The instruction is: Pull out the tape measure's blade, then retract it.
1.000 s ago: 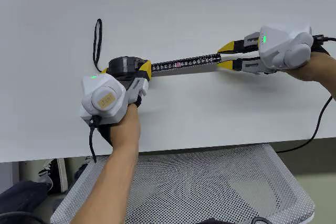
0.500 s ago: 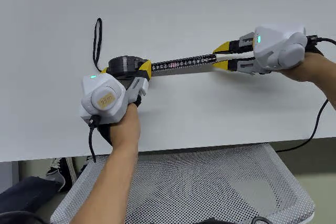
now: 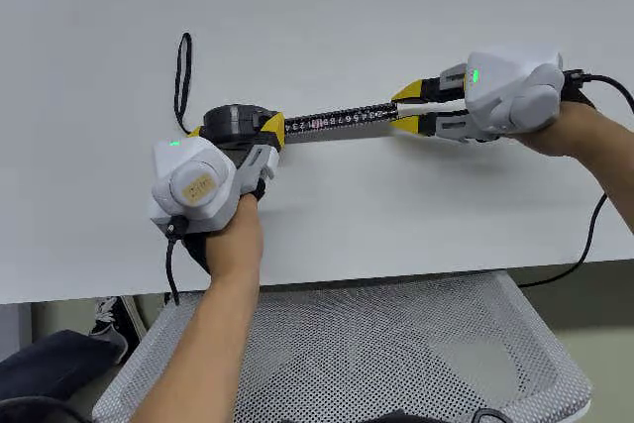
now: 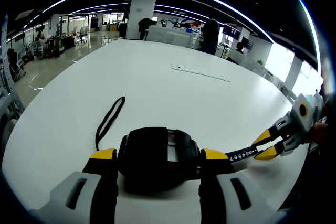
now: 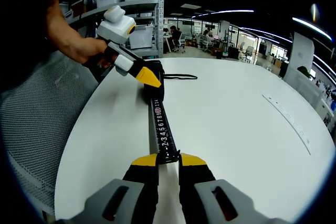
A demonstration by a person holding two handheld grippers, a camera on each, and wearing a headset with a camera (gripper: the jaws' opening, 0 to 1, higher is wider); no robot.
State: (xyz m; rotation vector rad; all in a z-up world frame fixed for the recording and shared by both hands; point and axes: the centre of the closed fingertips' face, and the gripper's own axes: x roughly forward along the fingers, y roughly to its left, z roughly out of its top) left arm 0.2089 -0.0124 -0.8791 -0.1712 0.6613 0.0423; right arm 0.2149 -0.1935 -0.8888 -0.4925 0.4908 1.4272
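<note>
A black tape measure case (image 3: 234, 124) (image 4: 157, 157) (image 5: 155, 78) rests on the white table, clamped between the yellow-tipped jaws of my left gripper (image 3: 260, 142) (image 4: 157, 156). Its black blade (image 3: 342, 120) (image 5: 161, 132) with white numbers runs out to the right, and the blade's end is pinched in my right gripper (image 3: 401, 110) (image 5: 168, 160). In the left gripper view the blade (image 4: 242, 155) leads to the other gripper at the right edge. A black wrist strap (image 3: 183, 76) (image 4: 107, 121) lies looped on the table behind the case.
The white table (image 3: 327, 7) spreads wide beyond the tape. A flat white strip (image 4: 200, 72) (image 5: 287, 116) lies far out on the table. A grey mesh chair (image 3: 347, 354) sits below the near edge. Cables trail from both grippers.
My right gripper has moved left toward the case with the blade end in it, so less blade shows now. The left gripper and case have stayed put.
</note>
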